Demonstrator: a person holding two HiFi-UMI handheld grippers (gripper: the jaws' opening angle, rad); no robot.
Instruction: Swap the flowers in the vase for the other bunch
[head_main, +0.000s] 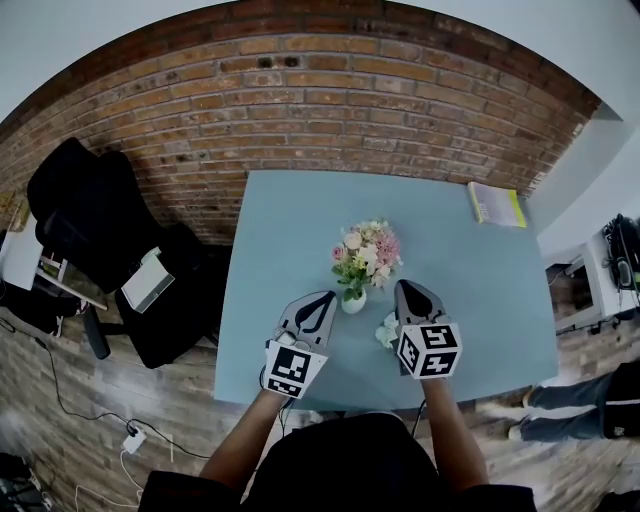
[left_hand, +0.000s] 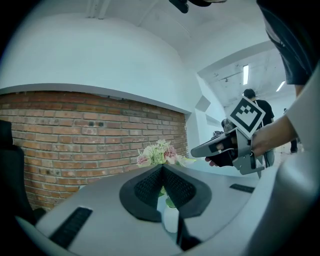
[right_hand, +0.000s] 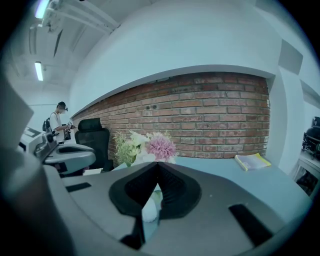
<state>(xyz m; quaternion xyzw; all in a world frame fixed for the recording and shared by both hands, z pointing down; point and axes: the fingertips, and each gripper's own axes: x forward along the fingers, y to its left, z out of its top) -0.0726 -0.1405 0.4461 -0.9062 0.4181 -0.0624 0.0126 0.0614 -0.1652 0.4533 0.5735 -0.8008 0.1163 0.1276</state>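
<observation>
— Where does everything stand?

— The small white vase (head_main: 353, 302) is upright near the middle of the blue tabletop (head_main: 480, 290), with the pink and cream flowers (head_main: 367, 255) in it. The other bunch (head_main: 388, 331), pale and small, lies flat on the tabletop just beside my right tongs (head_main: 405, 288).

— And your tongs?

— Both are closed right up. My left tongs (head_main: 326, 298) sit just beside the vase, about level with its neck, pads pressed together. I see no stem caught between them. The right tongs look empty too, and point at the blooms from the other side.

— So what worries you?

— The vase. It looks light and top-heavy, and nothing is steadying it. If I nudge it sideways with the closed left tips, I think it goes over. If I take the stems and pull at a slant, or they fit tightly in the neck, the vase may ride up with them and then drop.

— Anything else?

— The loose bunch lies close by my right hand. A careless sweep could crush it or push it toward the near edge. Soft stems could also slip or snap if I pinch them too near the blooms.
</observation>
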